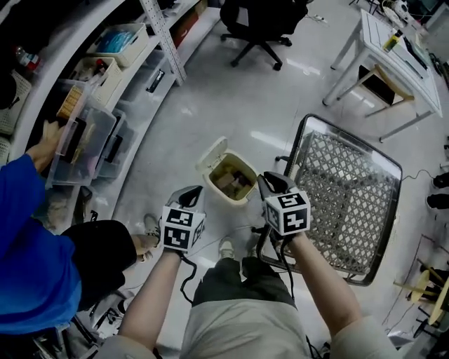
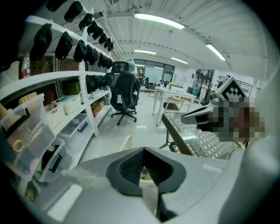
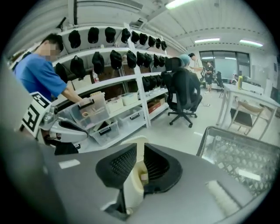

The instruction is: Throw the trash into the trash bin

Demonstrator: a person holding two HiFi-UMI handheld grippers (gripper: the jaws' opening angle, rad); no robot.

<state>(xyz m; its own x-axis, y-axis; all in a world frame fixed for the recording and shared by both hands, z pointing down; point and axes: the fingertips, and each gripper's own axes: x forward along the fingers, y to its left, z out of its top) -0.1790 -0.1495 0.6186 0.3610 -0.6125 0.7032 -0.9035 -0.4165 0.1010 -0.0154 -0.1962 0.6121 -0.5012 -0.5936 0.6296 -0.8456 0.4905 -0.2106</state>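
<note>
Bare forearms stretch out from the person doing the work, each hand holding a grey gripper topped by a cube of square markers, both raised on the near side of the cream plastic trash bin (image 1: 219, 188). That bin stands on the pale glossy floor with its lid tipped back. The brown trash (image 1: 231, 181) lies inside it, down in the open well. The left gripper (image 1: 191, 194) is on the near left of the bin, its black ribbed jaws pressed tip to tip with nothing between them. The right gripper (image 1: 269, 182) is on the near right of the bin, its jaws parted by a narrow slit and holding nothing; only the bin's cream lid shows through the slit. Just to the right of the bin sits a grey metal mesh cart (image 1: 351, 196) with a dark tubular frame. To the left of the bin runs a white shelving unit (image 1: 165, 35) packed with clear plastic storage boxes (image 1: 91, 137). A second person in a blue top (image 1: 28, 231) stands there with a hand (image 1: 43, 140) on one box. Beyond the bin is a black swivel office chair (image 1: 259, 21), and further off to the bin's right stands a white table (image 1: 393, 56).
</note>
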